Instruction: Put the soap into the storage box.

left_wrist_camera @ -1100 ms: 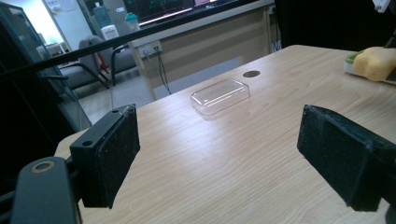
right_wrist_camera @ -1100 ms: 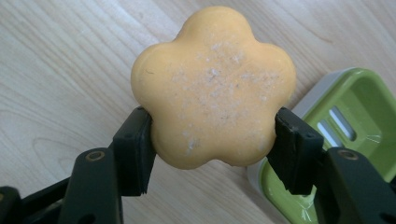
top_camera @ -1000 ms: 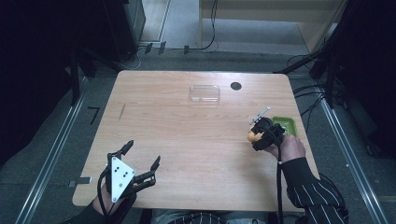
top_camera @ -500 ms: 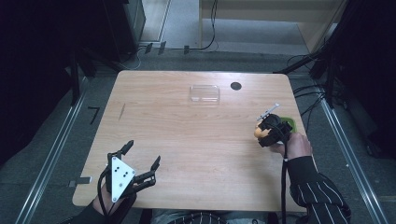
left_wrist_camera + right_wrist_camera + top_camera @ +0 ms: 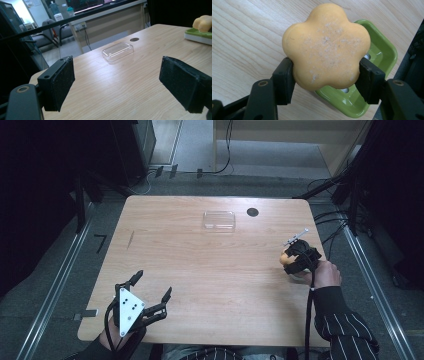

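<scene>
since the earlier high frames the right gripper (image 5: 292, 261) has slid toward the right edge of the table (image 5: 210, 265), carrying the flower-shaped orange soap (image 5: 326, 46) until it hangs over the green dish (image 5: 384, 53); the left gripper (image 5: 150, 296) has stayed put at the lower left of the high frame.

the right gripper's jaws pinch the soap from both sides. in the right gripper view the soap sits centre frame, and the dish peeks out beneath it toward the lower right, so the soap looks offset to the upper left of the dish hollow. my guess is the next move must carry it that way before lowering. the soap has no long axis to line up.

the left gripper's jaws stand wide apart, holding nothing. its own view gives what the top camera blurs: soap (image 5: 203, 22) above dish (image 5: 198, 37) at the upper right, and the clear lid (image 5: 118, 51) lying apart in the upper middle.
</scene>
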